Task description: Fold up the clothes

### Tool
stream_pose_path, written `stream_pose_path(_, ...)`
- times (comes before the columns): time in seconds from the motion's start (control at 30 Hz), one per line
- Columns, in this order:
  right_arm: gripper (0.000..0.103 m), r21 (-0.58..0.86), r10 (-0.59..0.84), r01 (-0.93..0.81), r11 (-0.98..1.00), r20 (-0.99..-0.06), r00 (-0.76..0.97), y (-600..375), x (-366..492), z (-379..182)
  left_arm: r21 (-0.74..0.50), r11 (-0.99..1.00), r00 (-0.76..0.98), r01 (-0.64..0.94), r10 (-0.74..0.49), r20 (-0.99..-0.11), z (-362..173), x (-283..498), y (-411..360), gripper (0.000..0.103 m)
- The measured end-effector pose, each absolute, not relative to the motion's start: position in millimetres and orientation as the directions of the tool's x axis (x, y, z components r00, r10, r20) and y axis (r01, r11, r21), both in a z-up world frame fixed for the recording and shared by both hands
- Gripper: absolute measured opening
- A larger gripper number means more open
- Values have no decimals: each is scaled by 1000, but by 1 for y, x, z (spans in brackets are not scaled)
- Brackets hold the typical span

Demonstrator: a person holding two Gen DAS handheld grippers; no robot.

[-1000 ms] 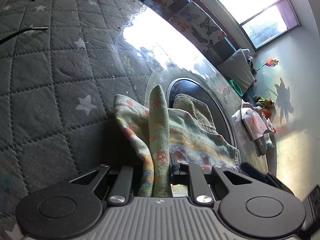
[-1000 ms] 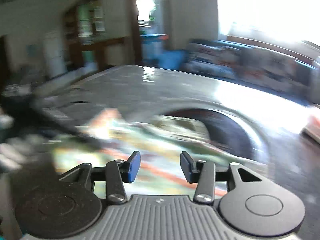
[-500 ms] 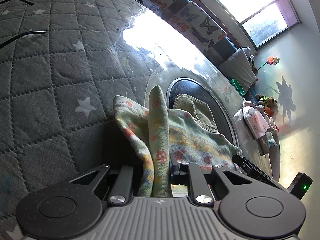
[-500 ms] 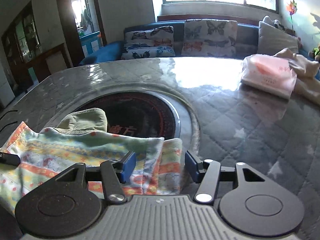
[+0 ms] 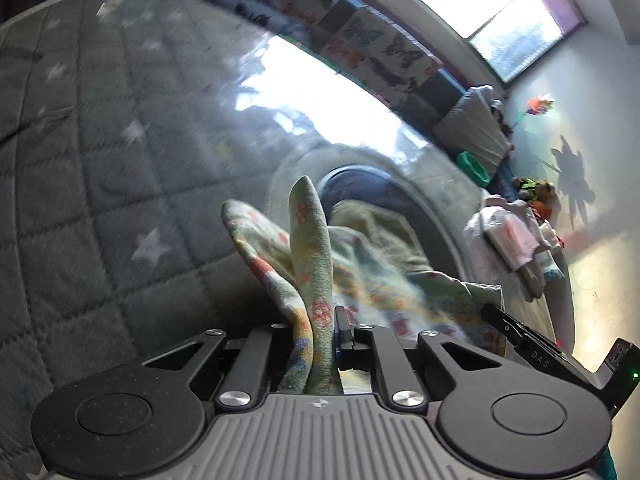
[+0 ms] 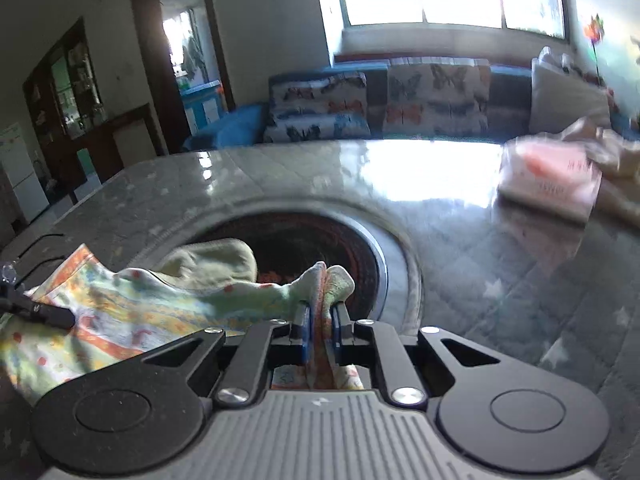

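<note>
A small pale-green garment with orange flower and stripe print (image 5: 376, 280) lies on the grey quilted table cover, partly over a round dark inset. My left gripper (image 5: 316, 332) is shut on one corner of it, the cloth standing up between the fingers. My right gripper (image 6: 320, 332) is shut on the opposite corner (image 6: 324, 280), and the garment (image 6: 132, 312) stretches away to the left. The right gripper's body shows at the right edge of the left wrist view (image 5: 560, 360).
The round dark inset (image 6: 320, 244) sits in the middle of the quilted star-pattern table (image 5: 100, 200). A stack of folded pink and white clothes (image 6: 552, 176) lies at the far right. A sofa with butterfly cushions (image 6: 400, 100) stands behind the table.
My right gripper swung in, was open around the garment's corner half a second ago, and has now shut on it. My left gripper kept its hold and shifted slightly.
</note>
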State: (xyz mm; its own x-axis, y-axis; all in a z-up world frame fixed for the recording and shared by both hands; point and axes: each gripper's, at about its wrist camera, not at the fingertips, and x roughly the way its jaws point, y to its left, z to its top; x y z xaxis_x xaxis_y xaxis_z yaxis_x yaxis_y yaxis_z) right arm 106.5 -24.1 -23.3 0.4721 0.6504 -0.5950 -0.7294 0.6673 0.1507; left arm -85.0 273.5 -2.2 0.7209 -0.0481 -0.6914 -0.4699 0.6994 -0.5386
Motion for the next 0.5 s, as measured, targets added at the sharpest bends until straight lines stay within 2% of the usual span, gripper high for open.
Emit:
stream_pose_path(0.23,9,92,662,-732,675,-515,545,-55,93,19,-501,787,751,-361,-73,-656,36,-51,241,11)
stream_pose_path(0.5,9,11,575,-642,766,-457,678,-119,109,56,-473,849,751,-233,-152,-643,54,8,183,11)
